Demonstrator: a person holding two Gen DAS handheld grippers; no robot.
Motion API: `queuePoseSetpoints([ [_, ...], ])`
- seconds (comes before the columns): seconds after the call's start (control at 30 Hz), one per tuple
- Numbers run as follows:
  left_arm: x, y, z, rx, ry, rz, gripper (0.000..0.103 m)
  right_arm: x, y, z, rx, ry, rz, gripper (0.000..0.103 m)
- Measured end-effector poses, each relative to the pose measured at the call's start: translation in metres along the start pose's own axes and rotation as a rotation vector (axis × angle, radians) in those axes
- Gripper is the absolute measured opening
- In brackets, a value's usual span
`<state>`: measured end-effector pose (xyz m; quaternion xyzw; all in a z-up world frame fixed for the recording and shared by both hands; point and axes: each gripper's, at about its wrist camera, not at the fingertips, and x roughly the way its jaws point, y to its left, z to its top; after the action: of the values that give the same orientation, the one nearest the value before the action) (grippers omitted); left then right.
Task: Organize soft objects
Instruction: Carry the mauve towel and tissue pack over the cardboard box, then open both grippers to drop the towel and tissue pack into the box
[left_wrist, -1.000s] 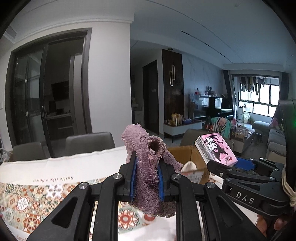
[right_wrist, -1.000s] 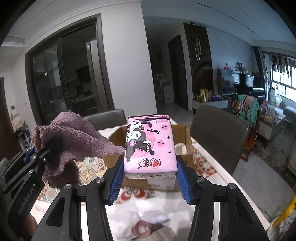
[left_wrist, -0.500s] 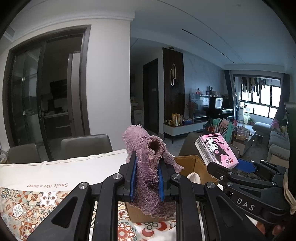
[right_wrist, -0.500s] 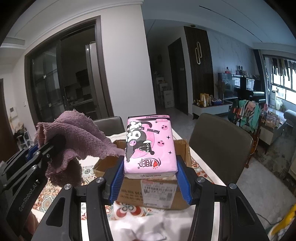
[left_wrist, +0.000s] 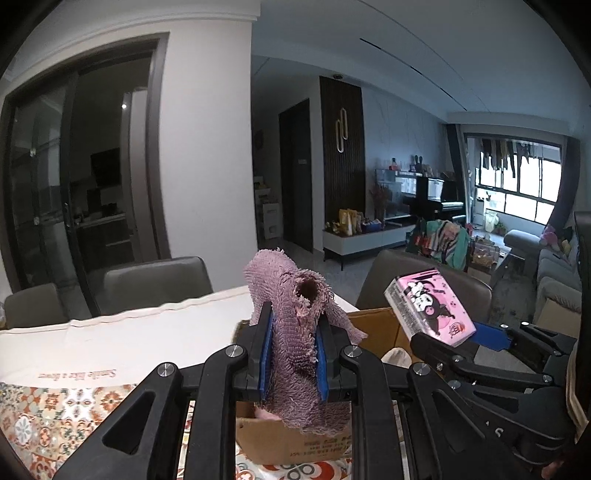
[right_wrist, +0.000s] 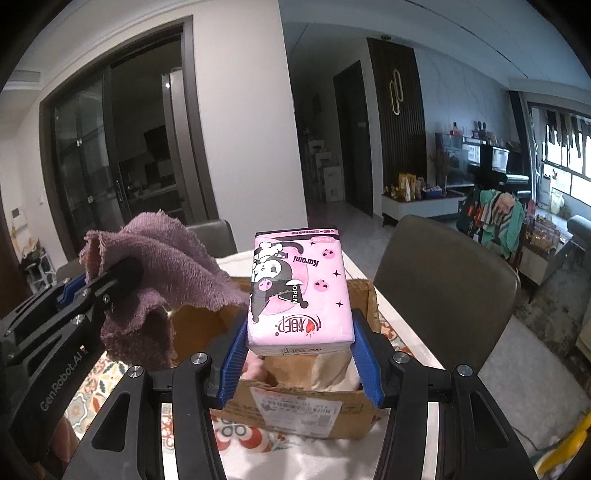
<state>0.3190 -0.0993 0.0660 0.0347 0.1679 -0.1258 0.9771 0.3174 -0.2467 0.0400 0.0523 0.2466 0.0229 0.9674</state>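
My left gripper (left_wrist: 293, 354) is shut on a purple frayed cloth (left_wrist: 295, 332) and holds it over the near left part of an open cardboard box (left_wrist: 291, 443). The cloth also shows in the right wrist view (right_wrist: 155, 273). My right gripper (right_wrist: 301, 354) is shut on a pink tissue pack (right_wrist: 301, 291) with a cartoon print, held above the box (right_wrist: 306, 406). The pack also shows in the left wrist view (left_wrist: 430, 312). Pale soft items (right_wrist: 332, 369) lie inside the box.
The box stands on a table with a patterned cloth (left_wrist: 55, 406) and a white runner (left_wrist: 129, 339). Grey chairs stand behind the table (left_wrist: 155, 280) and to its right (right_wrist: 443, 280). A living room lies beyond.
Both grippers have moved forward over the box with their loads. The box now sits closer and lower in both views.
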Motion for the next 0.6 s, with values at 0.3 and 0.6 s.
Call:
queuePoseSetpoints([
  [0.3,0.038,-0.001,-0.006,-0.006,0.083,-0.03,0.021,0.035,-0.01,-0.006,0.01,0.088,0.004,0.054],
  [0.6,0.061,-0.001,-0.016,0.003,0.141,-0.048,0.037,0.062,-0.015,-0.008,-0.001,0.157,0.001,0.054],
])
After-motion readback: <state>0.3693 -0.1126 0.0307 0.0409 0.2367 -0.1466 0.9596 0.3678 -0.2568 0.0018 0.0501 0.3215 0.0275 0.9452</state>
